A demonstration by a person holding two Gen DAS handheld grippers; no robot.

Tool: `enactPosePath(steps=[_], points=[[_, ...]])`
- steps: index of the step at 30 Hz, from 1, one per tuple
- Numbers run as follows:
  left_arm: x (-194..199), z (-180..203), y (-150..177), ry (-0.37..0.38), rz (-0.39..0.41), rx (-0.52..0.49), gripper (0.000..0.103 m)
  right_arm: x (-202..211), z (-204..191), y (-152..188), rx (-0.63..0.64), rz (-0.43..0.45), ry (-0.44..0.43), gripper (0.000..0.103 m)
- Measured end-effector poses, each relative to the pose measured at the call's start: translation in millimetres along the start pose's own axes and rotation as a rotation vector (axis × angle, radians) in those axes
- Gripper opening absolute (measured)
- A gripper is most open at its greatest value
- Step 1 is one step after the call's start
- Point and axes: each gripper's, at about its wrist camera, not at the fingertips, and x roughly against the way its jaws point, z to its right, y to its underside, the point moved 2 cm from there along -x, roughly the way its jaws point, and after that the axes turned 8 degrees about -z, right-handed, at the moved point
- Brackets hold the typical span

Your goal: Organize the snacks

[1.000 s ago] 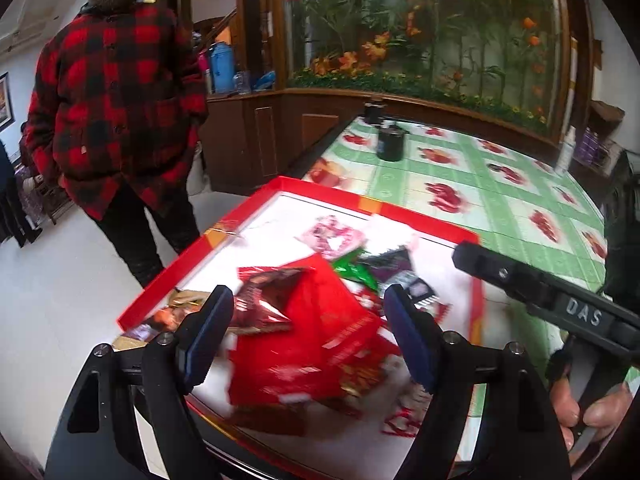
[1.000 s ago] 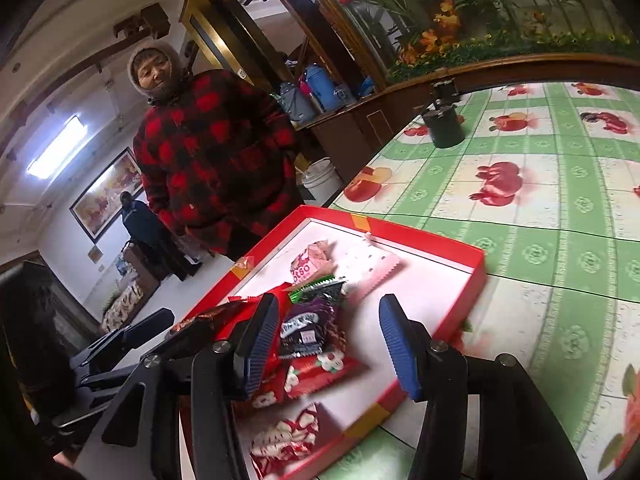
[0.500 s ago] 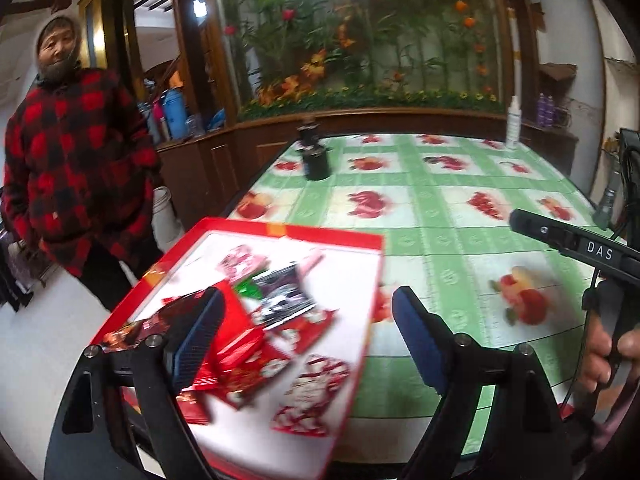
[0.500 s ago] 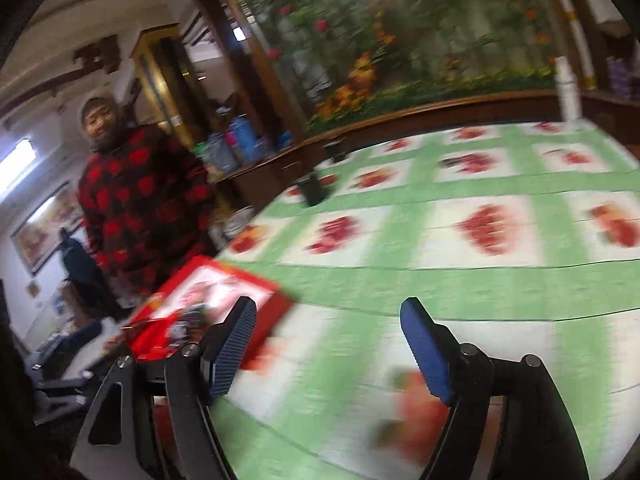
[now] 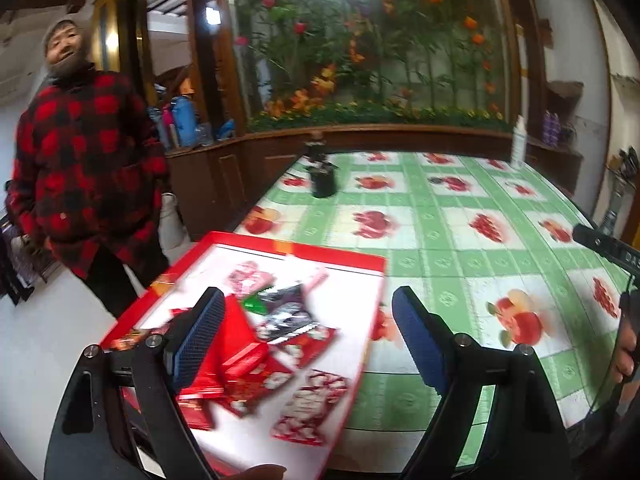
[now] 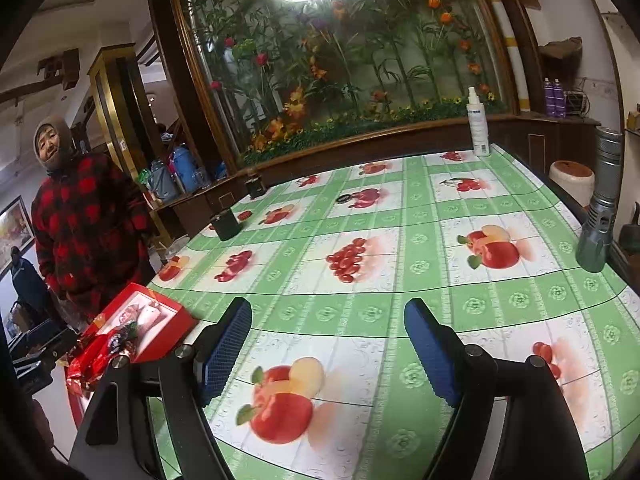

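A red-rimmed tray (image 5: 376, 300) with a white floor sits at the table's near left corner. Several snack packets lie in it: a big red bag (image 5: 236, 356), a dark packet (image 5: 288, 316), a pink one (image 5: 250, 276), a red-and-white one (image 5: 312, 408). My left gripper (image 5: 308, 332) is open and empty, raised above the tray's right half. My right gripper (image 6: 328, 344) is open and empty above the green fruit-print tablecloth (image 6: 400, 280), right of the tray (image 6: 168, 332), which shows at far left there.
A person in a red plaid coat (image 5: 80, 168) stands left of the table. A black cup (image 5: 322, 178) and a second one (image 6: 255, 186) stand at the far left, a white spray bottle (image 6: 478, 124) at the far edge, a grey flashlight (image 6: 600, 208) at the right edge.
Both grippers have swung right and pulled back from the tray. The right one now faces open tablecloth instead of the snacks. Both stay open and empty.
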Motion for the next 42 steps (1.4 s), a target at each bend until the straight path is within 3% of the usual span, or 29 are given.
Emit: enactPosePath(steps=[10,21,31,42], points=[[10.5,-74.7,17.1,-0.116,0.033,0.096,0.086,-21.6,-88.0,16.0,0.132,-0.046,-0.115,0.081],[3.4,-156.3,31.3,-0.194,0.008,0.293,0.086,-41.4,-123.1,23.9,0.158,-0.076,-0.093,0.081],[-11.6,-183.1,42.4,-0.241,-0.023,0.312,0.086,-56.2,-136.3,25.3,0.168,-0.101,-0.072,0.081],[-14.2,-181.9,40.8,-0.256,-0.039,0.292,0.086,-62.9,-142.3,27.6,0.175,-0.114,-0.082,0.081]])
